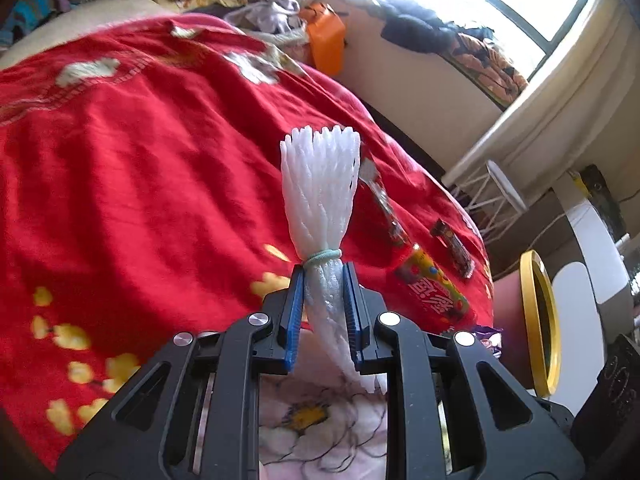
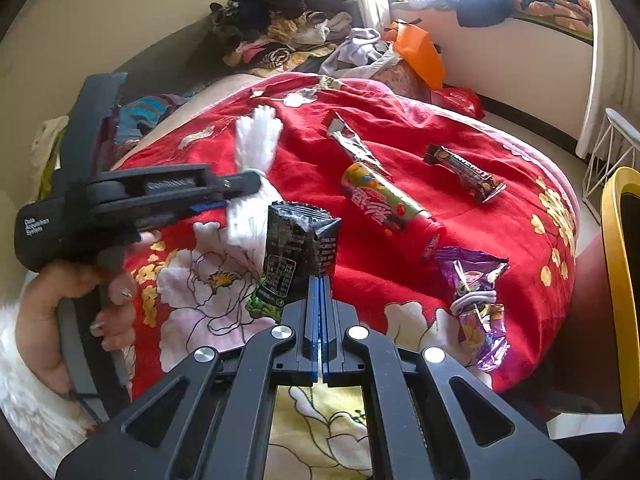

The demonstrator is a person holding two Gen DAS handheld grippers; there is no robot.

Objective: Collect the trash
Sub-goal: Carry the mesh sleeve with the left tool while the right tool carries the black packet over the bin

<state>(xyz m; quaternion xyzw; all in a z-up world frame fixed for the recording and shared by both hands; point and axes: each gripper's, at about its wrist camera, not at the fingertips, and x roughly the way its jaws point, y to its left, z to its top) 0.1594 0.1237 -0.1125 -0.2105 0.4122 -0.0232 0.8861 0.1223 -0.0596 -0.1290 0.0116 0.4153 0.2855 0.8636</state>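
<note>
From your left wrist camera, your left gripper is pinching a white foam net sleeve just below the pale green hair tie around its waist; the sleeve's flared end stands up beyond the fingertips and its tail hangs back between the blue pads. Under it lies the red floral blanket. To the gripper's right on the blanket are a yellow-and-red snack tube, a dark candy bar wrapper past it, and a torn silver wrapper ahead of the tube. A yellow-rimmed bin stands further right, off the bed.

From your right wrist camera, your right gripper is pressed together on the lower edge of a black snack packet, which stands up from the fingertips. To its left your left hand holds the other gripper with the sleeve. To its right lies a purple wrapper; the tube, silver wrapper and candy bar wrapper lie ahead and right.
</note>
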